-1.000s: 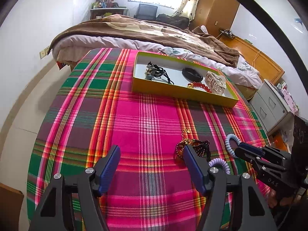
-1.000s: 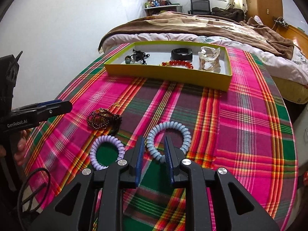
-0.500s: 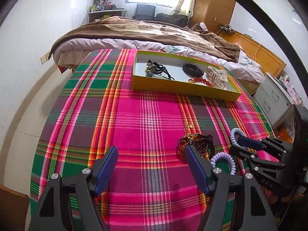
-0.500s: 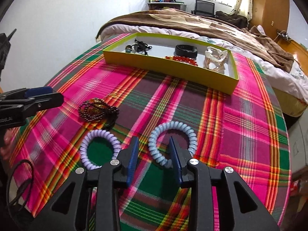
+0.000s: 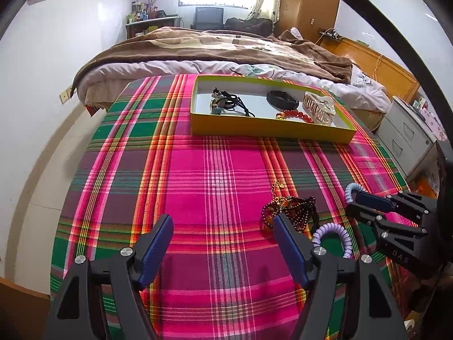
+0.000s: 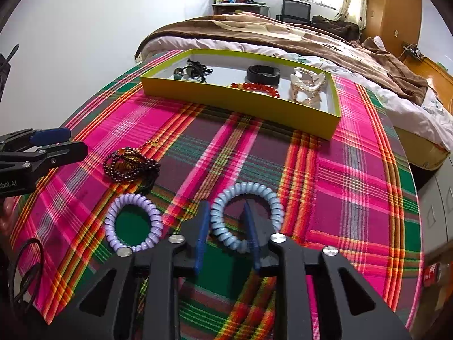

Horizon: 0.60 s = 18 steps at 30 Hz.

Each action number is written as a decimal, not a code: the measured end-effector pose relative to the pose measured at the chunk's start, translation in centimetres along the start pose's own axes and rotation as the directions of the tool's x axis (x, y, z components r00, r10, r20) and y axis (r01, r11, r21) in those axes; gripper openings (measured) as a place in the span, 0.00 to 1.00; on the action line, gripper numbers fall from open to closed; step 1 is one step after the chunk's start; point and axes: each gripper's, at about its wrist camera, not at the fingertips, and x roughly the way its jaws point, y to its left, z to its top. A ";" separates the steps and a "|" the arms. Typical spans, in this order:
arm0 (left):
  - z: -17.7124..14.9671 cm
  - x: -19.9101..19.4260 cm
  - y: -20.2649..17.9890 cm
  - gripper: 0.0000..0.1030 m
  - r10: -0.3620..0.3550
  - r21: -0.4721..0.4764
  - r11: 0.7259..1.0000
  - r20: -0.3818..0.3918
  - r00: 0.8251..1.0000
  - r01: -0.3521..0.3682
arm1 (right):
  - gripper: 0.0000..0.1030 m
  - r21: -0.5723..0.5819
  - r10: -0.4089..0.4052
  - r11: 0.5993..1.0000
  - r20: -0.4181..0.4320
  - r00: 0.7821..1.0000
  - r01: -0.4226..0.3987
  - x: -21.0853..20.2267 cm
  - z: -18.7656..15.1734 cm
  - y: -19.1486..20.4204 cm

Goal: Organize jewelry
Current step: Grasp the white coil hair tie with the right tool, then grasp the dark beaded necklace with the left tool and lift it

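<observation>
Closing its jaws around the near coil of the blue spiral hair tie (image 6: 247, 215), the right gripper (image 6: 226, 212) is mid-pick on the plaid cloth (image 6: 354, 175); next, lift it to the far yellow tray (image 6: 240, 99). The left gripper (image 5: 223, 226) hovers wide open, empty.

The right gripper (image 5: 368, 206) body reads "DAS"; the left gripper (image 6: 48, 141) body reads "bot.AI", its start cut off.
</observation>
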 end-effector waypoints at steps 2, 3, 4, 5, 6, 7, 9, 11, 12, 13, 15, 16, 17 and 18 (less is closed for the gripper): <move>0.0 0.4 0.0 0.71 -0.013 -0.005 1.000 -0.011 1.000 0.013 | 0.11 0.010 0.007 1.000 0.002 1.000 -0.007 -0.1 -0.1 -0.4; 0.0 0.6 0.0 0.71 -0.018 -0.011 1.000 -0.020 1.000 0.018 | 0.10 0.013 0.007 1.000 0.003 1.000 -0.007 -0.1 -0.2 -0.6; 0.0 0.9 0.1 0.71 -0.024 -0.016 1.000 -0.028 0.999 0.024 | 0.10 0.014 0.005 1.000 0.004 1.000 -0.005 -0.1 -0.2 -0.6; 0.0 1.0 0.1 0.71 -0.029 -0.019 0.999 -0.032 0.999 0.028 | 0.10 0.018 0.004 1.000 0.005 1.000 -0.004 -0.2 -0.2 -0.7; 0.0 1.2 0.1 0.71 -0.030 -0.022 0.999 -0.036 0.999 0.030 | 0.10 0.023 0.003 1.000 0.006 1.000 -0.003 -0.2 -0.2 -0.8; 0.0 1.2 0.1 0.71 -0.031 -0.024 0.999 -0.038 0.999 0.030 | 0.10 0.028 0.000 1.000 0.008 1.000 -0.001 -0.3 -0.3 -0.9; 0.1 1.3 -0.1 0.71 -0.038 -0.019 0.999 -0.040 0.998 0.037 | 0.10 0.042 -0.003 0.999 0.018 1.000 0.002 -0.6 -0.4 -1.4; 0.2 1.5 -0.3 0.71 -0.043 -0.012 0.999 -0.045 0.998 0.042 | 0.09 0.057 -0.007 0.998 0.034 0.999 0.005 -1.0 -0.5 -1.8; 0.2 1.5 -0.4 0.71 -0.043 -0.009 0.999 -0.047 0.998 0.043 | 0.09 0.064 -0.008 0.998 0.039 0.999 0.006 -1.2 -0.6 -2.1; 0.2 1.5 -0.5 0.71 -0.044 -0.006 0.999 -0.048 0.998 0.044 | 0.09 0.069 -0.009 0.998 0.041 0.999 0.006 -1.3 -0.6 -2.2; 0.3 1.5 -0.8 0.71 -0.048 0.002 0.999 -0.050 0.998 0.049 | 0.09 0.086 -0.009 0.996 0.049 0.999 0.005 -1.7 -0.9 -2.7; 0.4 1.6 -0.9 0.71 -0.051 0.006 0.999 -0.053 0.997 0.051 | 0.09 0.091 -0.009 0.996 0.053 0.999 0.004 -1.8 -1.0 -2.8; 0.5 1.8 -1.1 0.72 -0.055 0.011 0.998 -0.057 0.997 0.055 | 0.09 0.096 -0.009 0.995 0.057 0.998 0.003 -2.0 -1.1 -2.9; 0.6 2.0 -1.3 0.73 -0.063 0.018 0.998 -0.065 0.996 0.064 | 0.09 0.099 -0.009 0.995 0.060 0.998 0.003 -2.1 -1.2 -3.0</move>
